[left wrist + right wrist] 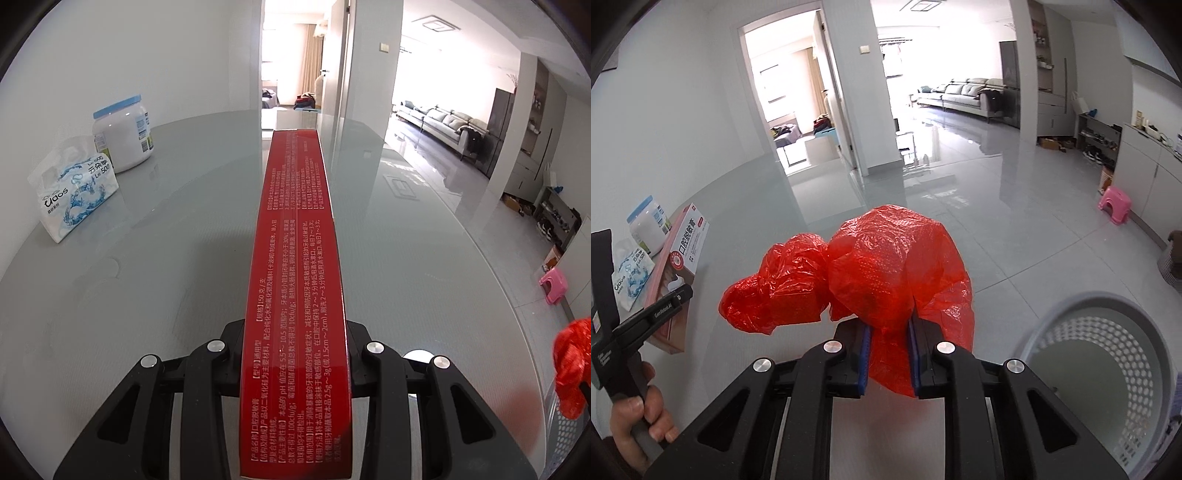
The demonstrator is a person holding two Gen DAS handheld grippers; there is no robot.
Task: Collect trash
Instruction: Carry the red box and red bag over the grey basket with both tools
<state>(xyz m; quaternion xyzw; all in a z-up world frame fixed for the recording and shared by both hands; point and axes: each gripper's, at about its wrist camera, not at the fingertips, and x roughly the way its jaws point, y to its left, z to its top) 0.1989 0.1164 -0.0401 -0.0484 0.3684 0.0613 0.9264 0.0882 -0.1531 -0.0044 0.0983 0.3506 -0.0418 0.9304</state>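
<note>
Red crumpled plastic bag and long red cardboard box are each gripped in jaws, right gripper and left gripper, neither yet in the perforated grey basket at lower right.

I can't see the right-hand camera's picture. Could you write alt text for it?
The right gripper clamps a crumpled red plastic bag above a glossy table. A perforated grey basket waits lower right; at left, a hand holds the left gripper on a toothpaste box.

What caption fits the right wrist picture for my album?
Right tool clamps a crumpled red plastic bag beside the perforated bin.
</note>
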